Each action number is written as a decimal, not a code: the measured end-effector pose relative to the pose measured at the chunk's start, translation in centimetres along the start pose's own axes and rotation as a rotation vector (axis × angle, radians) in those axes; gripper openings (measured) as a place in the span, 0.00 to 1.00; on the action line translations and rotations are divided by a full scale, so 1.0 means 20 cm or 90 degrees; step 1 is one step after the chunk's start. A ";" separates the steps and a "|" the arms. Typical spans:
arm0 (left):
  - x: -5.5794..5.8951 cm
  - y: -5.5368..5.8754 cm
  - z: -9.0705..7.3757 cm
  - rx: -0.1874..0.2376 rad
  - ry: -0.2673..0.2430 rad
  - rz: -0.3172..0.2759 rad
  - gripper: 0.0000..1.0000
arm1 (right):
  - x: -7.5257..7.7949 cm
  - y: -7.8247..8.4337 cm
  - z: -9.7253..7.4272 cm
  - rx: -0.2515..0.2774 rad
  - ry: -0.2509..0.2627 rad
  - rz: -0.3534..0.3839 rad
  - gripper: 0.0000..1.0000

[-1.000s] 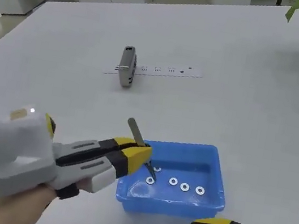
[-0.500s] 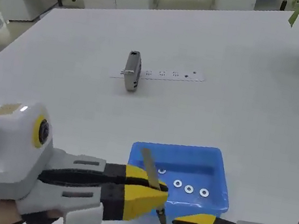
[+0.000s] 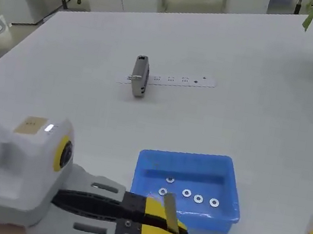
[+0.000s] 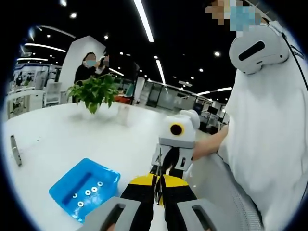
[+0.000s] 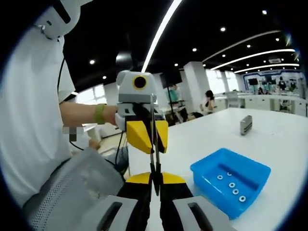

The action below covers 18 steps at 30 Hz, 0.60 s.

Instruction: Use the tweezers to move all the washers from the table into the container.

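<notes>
Left gripper (image 4: 156, 184) and right gripper (image 5: 155, 180) are both clamped on the tweezers (image 3: 170, 206), at the near edge. Five washers (image 3: 186, 193) lie in the tray (image 3: 186, 155). Risk: a mistimed release in the handover, and the tweezers twist or drop.

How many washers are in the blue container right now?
5. In the blue container: one washer toward the back left, one in front of it, three in a row rightward. Part of the near table is blocked, so others may be hidden.
</notes>
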<state>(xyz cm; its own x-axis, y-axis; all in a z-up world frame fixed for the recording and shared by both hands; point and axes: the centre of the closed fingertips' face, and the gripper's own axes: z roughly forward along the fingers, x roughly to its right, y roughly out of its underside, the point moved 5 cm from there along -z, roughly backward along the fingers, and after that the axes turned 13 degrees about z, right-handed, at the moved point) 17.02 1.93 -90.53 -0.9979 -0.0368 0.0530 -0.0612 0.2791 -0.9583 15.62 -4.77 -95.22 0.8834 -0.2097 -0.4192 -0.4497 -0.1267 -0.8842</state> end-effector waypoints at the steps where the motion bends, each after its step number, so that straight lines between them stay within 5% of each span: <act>1: 0.00 0.00 0.00 -0.008 -0.003 0.002 0.01 | 0.00 0.00 0.00 -0.002 0.005 -0.008 0.01; 11: -0.02 -0.01 -0.12 -0.100 -0.024 0.026 0.01 | 0.03 0.05 0.01 -0.063 0.021 -0.060 0.00; 18: -0.02 -0.01 -0.16 -0.131 -0.033 0.048 0.00 | 0.06 0.10 0.01 -0.118 0.038 -0.095 0.00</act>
<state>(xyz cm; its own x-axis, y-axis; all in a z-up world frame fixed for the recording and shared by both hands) 17.45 5.00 -89.51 -0.9977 -0.0568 -0.0357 0.0046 0.4730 -0.8810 15.80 -5.00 -97.60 0.9351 -0.2313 -0.2685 -0.3358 -0.3358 -0.8801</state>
